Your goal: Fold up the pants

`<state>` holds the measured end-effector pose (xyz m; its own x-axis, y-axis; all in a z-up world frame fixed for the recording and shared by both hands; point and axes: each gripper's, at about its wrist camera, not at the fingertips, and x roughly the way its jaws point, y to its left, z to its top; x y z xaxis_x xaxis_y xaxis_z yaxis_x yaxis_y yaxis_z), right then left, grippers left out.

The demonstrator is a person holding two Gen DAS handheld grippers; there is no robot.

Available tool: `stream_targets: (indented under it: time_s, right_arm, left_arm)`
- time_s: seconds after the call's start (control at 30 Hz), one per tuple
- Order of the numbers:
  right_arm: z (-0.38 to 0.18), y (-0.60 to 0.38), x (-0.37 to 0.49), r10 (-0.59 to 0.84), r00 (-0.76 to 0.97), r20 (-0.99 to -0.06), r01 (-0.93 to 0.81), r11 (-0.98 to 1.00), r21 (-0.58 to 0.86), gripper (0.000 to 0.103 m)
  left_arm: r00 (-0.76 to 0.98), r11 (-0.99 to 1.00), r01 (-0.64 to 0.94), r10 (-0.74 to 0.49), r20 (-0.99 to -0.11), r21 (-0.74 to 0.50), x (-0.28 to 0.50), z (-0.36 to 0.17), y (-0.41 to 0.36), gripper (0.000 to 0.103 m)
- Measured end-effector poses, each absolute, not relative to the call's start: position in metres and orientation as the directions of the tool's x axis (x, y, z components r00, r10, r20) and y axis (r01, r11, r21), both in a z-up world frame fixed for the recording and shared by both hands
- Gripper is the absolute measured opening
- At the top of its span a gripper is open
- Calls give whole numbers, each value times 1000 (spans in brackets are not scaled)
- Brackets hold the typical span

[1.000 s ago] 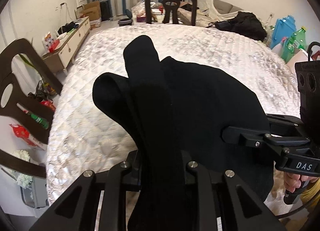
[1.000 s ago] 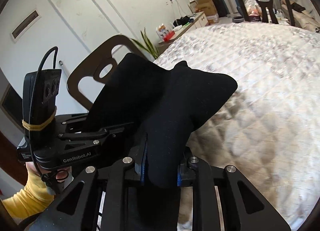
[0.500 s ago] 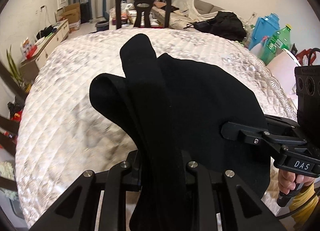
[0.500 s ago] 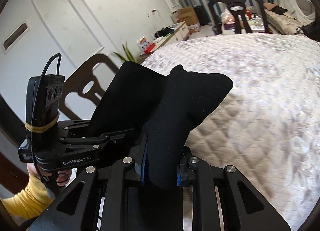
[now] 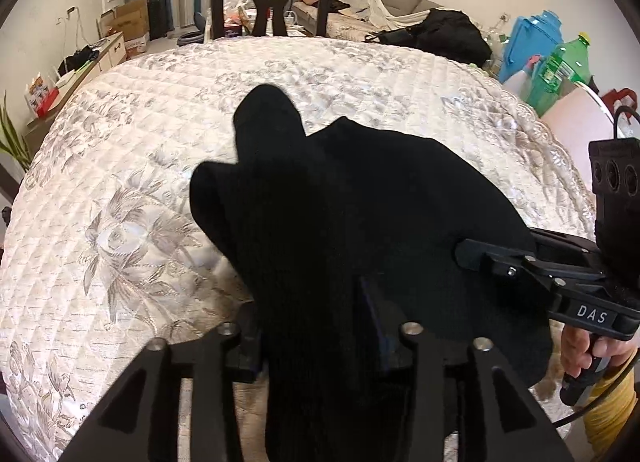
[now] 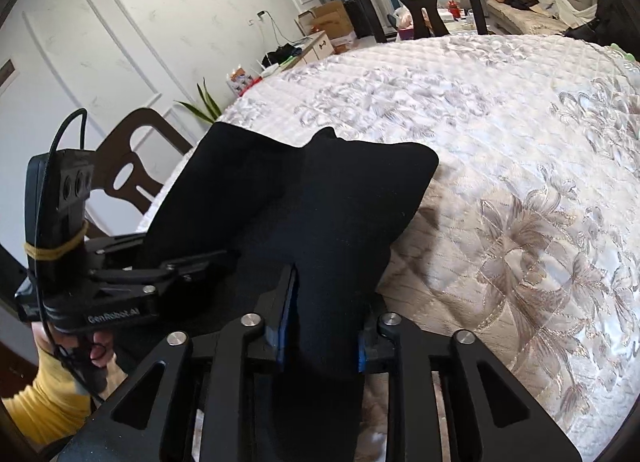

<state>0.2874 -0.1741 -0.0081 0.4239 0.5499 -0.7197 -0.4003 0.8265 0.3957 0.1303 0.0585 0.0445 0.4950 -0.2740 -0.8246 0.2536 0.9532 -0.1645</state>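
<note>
Black pants (image 5: 360,202) are bunched in a thick fold low over the white quilted cover (image 5: 140,182). My left gripper (image 5: 316,326) has the cloth running between its fingers; its jaws are opening and stand wide, with the fabric slack between them. My right gripper (image 5: 472,252) comes in from the right at the fold's other edge. In the right wrist view the pants (image 6: 320,190) rise between the blue pads of my right gripper (image 6: 324,326). Its jaws are opening, but the cloth still fills the gap and touches the pads. My left gripper (image 6: 216,262) shows at the left.
The cover (image 6: 520,142) stretches far ahead and to both sides. A dark chair (image 5: 272,2) stands at its far edge, another chair (image 6: 128,166) at its left. A green bottle (image 5: 564,70), a blue container (image 5: 536,42) and a black bag (image 5: 448,34) are beyond the right edge.
Both grippers have carried the pants forward over the cover. The left jaws have spread and the raised folds have slumped lower. The right jaws have widened slightly.
</note>
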Motion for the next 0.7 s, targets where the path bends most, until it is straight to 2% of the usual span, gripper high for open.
stream_targets:
  time_s: [0.13, 0.3, 0.37, 0.43, 0.7]
  right_arm:
    - [-11, -173, 285, 519, 437, -735, -413, 841, 349, 38]
    - [-12, -172, 275, 491, 466, -736, -409, 857, 312, 43]
    - [-13, -172, 272, 466, 490, -737, -410, 869, 277, 50]
    - [-13, -170, 267, 430, 517, -741, -411, 883, 225, 56]
    - [5, -175, 249, 347, 613, -710, -384, 916, 115, 56]
  left_arm:
    - [522, 959, 247, -252, -815, -138, 131, 41, 59, 67]
    - [539, 964, 220, -247, -805, -148, 133, 37, 67, 78]
    - [562, 969, 216, -223, -796, -119, 130, 35, 69, 86]
    - [582, 973, 210, -205, -787, -99, 128, 36, 71, 87]
    - [644, 990, 133, -117, -756, -40, 103, 50, 86, 87]
